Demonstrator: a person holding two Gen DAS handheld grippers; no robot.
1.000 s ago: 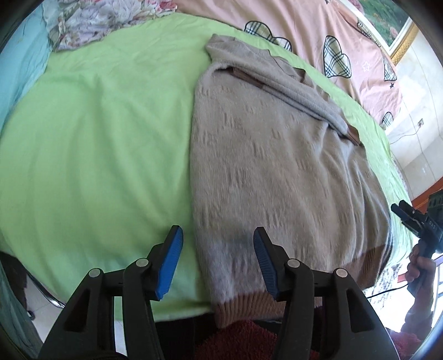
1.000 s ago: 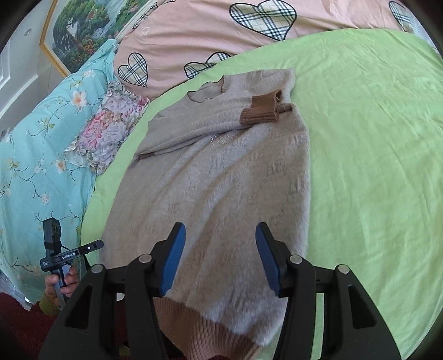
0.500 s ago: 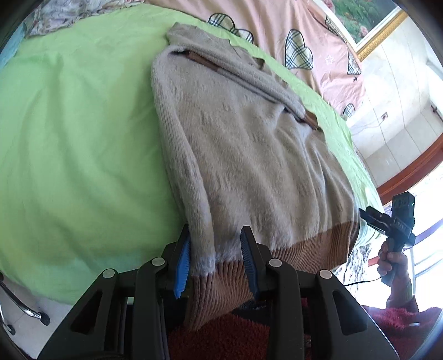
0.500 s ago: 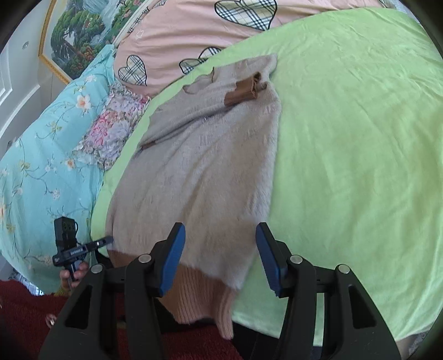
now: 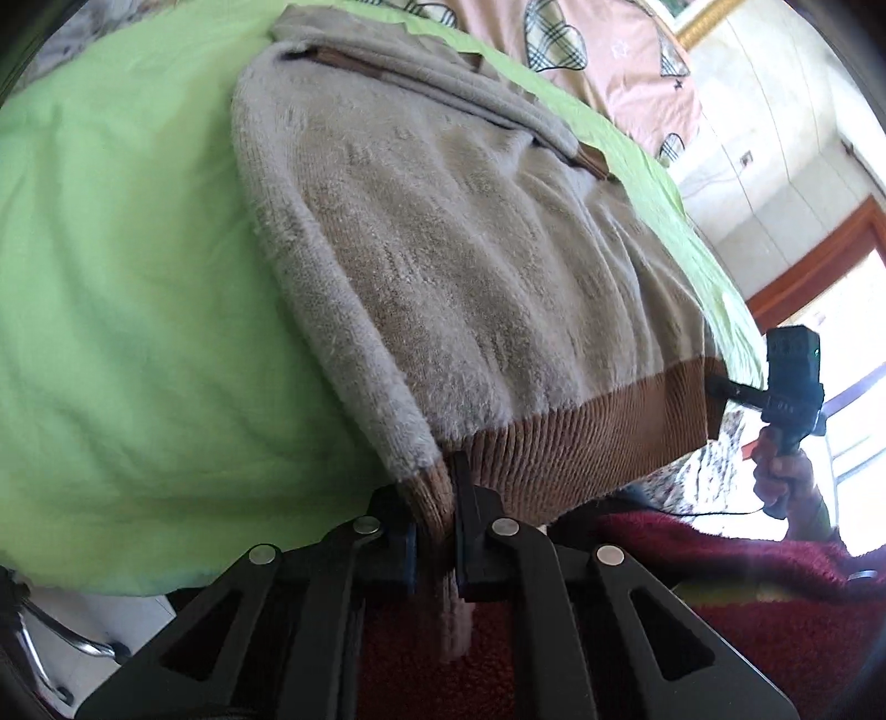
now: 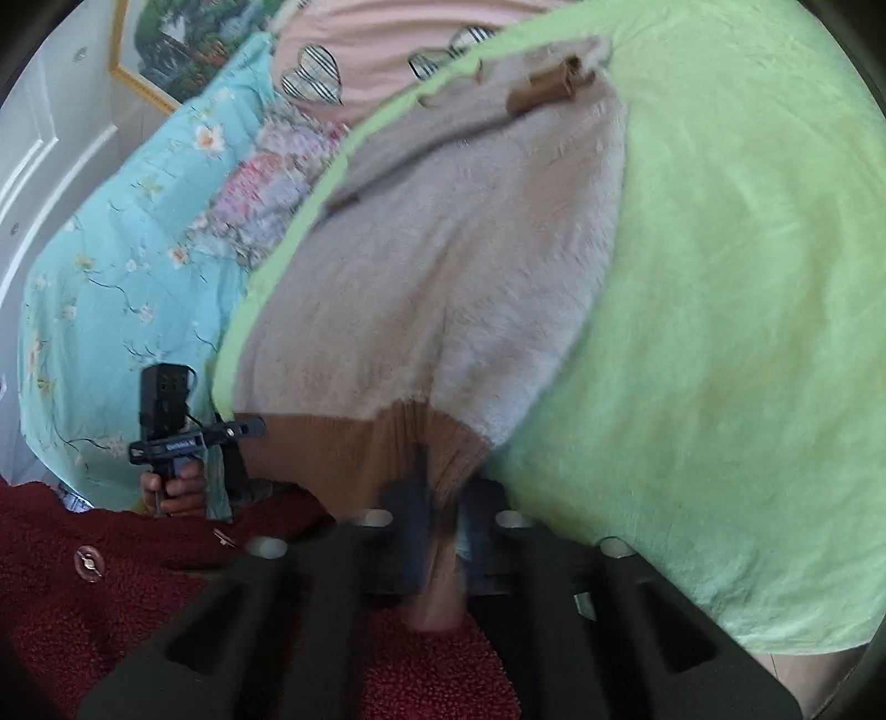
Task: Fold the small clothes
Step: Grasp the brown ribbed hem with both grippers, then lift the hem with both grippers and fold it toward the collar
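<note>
**Both grippers clamped on the sweater's hem**

We see a grey knit sweater (image 5: 470, 266) lying flat on the lime-green bedsheet (image 5: 122, 310), its neck toward the far pillows and its brown ribbed hem (image 5: 581, 437) at the near edge of the bed, closest to us. Both sleeves are folded in across the chest — one brown cuff (image 6: 545, 91) shows clearly near the collar in the right wrist view.

Our left gripper (image 5: 434, 531) is clenched on the hem's left corner: the ribbed band is pinched between the two black fingers, with a little of the fabric hanging below them. Our right gripper (image 6: 443, 531) is likewise closed tight on the hem's opposite corner; that view is blurred, yet the brown ribbing plainly runs down between its fingers. Each gripper also appears in the other's camera, held at the side of the hem by a hand (image 5: 786, 476) — the other hand (image 6: 174, 490) shows at lower left in the right wrist view.

Beyond the sweater lie a pink quilt with plaid hearts (image 6: 376, 55), a turquoise floral cover (image 6: 127, 260) and a framed landscape painting (image 6: 183, 50) on the wall. A dark red fleece garment (image 6: 138, 559) on the person fills the bottom of both views.
</note>
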